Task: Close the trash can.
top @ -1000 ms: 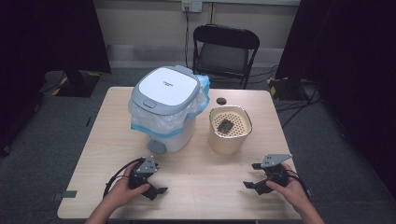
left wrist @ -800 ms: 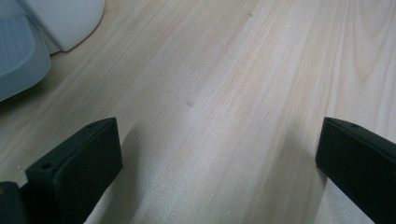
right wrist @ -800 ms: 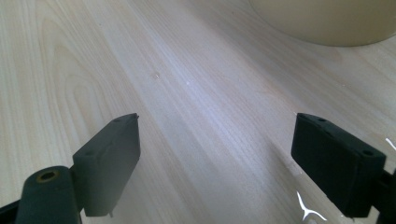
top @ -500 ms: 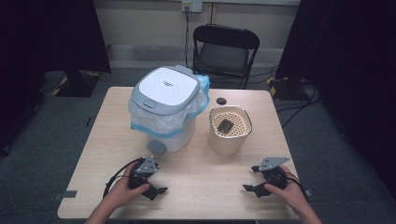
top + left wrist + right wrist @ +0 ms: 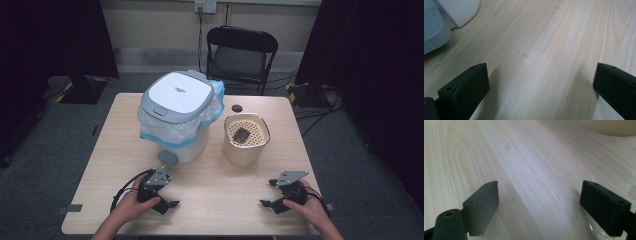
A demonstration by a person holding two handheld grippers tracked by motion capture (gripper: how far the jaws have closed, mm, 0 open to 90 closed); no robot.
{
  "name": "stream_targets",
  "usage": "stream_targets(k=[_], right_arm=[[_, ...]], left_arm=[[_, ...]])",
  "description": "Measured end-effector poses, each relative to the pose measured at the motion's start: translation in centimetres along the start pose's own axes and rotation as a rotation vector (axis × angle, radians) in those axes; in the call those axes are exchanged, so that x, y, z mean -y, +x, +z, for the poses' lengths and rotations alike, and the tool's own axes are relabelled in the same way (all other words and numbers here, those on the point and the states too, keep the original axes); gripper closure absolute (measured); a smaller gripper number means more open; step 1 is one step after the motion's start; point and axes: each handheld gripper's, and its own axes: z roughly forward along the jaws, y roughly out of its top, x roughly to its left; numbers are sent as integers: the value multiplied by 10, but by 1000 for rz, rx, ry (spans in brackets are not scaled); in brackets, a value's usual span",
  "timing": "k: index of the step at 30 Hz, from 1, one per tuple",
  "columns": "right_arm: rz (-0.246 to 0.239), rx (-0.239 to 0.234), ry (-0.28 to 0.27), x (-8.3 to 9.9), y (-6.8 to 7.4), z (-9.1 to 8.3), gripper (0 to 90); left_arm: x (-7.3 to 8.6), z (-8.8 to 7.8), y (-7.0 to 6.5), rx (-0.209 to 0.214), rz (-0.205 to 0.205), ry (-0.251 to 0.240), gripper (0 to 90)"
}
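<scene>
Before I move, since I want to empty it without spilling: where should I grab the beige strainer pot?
Take the beige strainer pot by its upper rim on the near right side, coming in with the right gripper, one jaw inside and one outside. It stands upright with an open top and the wall looks too wide for the open jaws. The bin crowds its left side.

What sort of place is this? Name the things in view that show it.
Probably a staged recording room, not a home: a lone wooden table between dark curtains, a folding chair by a bare wall, and cables on grey carpet.
</scene>
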Motion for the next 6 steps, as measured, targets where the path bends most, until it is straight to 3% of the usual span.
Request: stream_targets(k=[6], right_arm=[[-17, 12, -17, 3, 1, 0, 141]], left_arm=[[0, 0, 0, 0, 1, 0, 0]])
